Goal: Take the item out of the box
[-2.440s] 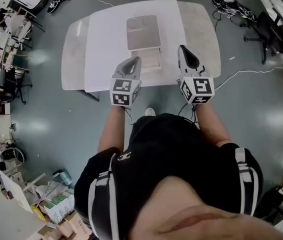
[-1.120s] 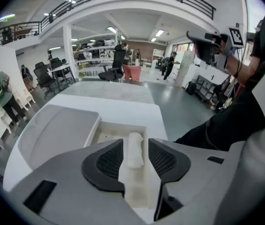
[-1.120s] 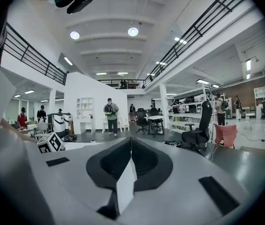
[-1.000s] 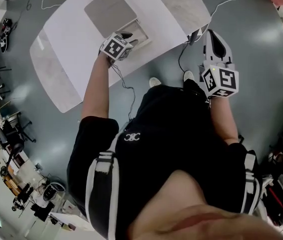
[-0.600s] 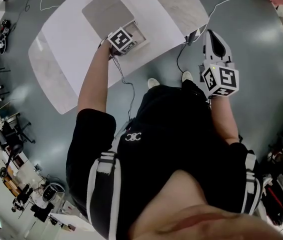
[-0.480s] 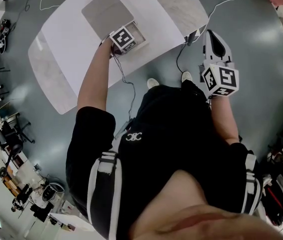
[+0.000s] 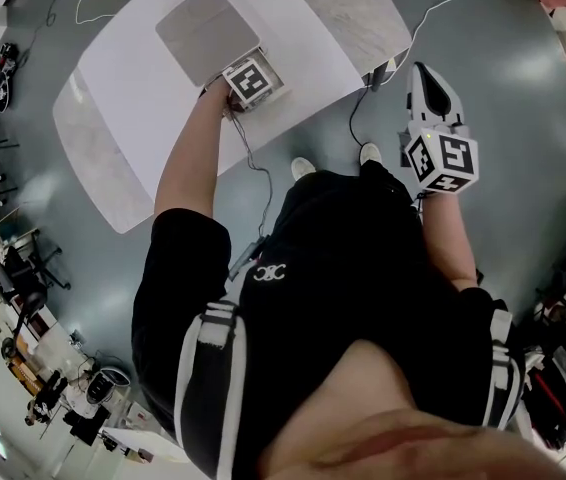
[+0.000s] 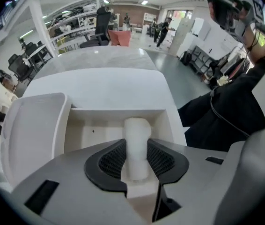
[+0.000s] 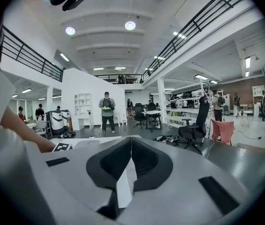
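Observation:
The white box [image 7: 275, 69] lies open on the table near its front edge, its grey lid [image 7: 197, 34] folded back. My left gripper [image 7: 252, 81] reaches down into it. In the left gripper view, a white cylindrical item [image 8: 137, 134] stands upright between the dark pads [image 8: 111, 159] of the left gripper [image 8: 136, 149], inside the box [image 8: 172, 122]. The jaws are closing and both pads touch the item's sides. The lid [image 8: 32, 132] stands to the left. My right gripper [image 7: 431, 80] hangs shut and empty off the table, over the floor; its view [image 9: 131, 138] faces the hall.
A white sheet [image 7: 138, 73] covers the marble-look table [image 7: 353, 13]. A cable [image 7: 246, 158] trails from the left gripper over the table edge. Chairs, desks and several people [image 9: 106, 108] fill the hall beyond.
My left gripper has gone further over the open box and down into it. The right gripper has stayed where it was, beside the person's right side.

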`<state>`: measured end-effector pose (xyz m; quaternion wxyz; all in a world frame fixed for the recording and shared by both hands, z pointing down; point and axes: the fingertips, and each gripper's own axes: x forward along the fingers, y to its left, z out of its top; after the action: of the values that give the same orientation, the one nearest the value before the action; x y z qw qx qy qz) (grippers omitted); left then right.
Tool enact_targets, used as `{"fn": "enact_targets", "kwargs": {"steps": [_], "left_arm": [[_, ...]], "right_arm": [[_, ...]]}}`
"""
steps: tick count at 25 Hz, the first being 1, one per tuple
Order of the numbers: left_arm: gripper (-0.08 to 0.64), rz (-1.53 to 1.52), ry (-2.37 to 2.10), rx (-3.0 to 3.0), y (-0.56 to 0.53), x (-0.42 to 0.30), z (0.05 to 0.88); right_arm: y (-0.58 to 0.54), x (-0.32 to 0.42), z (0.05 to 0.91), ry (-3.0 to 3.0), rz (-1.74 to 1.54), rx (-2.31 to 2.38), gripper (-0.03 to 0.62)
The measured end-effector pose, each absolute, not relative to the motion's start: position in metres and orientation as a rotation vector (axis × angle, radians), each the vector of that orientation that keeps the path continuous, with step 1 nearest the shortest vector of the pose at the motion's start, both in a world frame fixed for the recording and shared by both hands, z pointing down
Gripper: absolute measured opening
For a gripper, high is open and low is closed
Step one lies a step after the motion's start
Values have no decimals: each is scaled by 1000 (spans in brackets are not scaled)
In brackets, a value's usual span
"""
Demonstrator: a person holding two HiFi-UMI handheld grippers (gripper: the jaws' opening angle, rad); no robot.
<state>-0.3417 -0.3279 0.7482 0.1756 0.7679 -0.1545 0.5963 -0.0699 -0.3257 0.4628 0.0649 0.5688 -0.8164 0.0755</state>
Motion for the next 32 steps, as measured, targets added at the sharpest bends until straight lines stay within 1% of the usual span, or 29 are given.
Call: {"fn": "enact_targets", "kwargs": {"steps": [3, 8, 15, 18, 21, 25, 32], "left_arm": [[140, 1621, -462, 2179, -328, -339, 747], [135, 1608, -477, 2164, -325, -338, 742], [130, 1554, -652, 2273, -329, -327, 713], [128, 1495, -871, 2315, -345, -334, 681], [126, 1363, -1132, 2312, -359, -345, 644], [124, 1153, -1442, 2302, -366, -359, 588], [124, 734, -1935, 2275, -369, -352, 474]], "right_arm": [[-329, -62, 465, -2463, 238, 1720, 14], [-336, -59, 467, -2490, 264, 1698, 14], [-346, -68, 470, -2581, 301, 1605, 14], [-353, -78, 464, -2630, 284, 1535, 14], [-362, -91, 458, -2682, 261, 1466, 12], [-367, -108, 448, -2733, 230, 1386, 14], [-382, -129, 427, -2819, 168, 1265, 14]]}}
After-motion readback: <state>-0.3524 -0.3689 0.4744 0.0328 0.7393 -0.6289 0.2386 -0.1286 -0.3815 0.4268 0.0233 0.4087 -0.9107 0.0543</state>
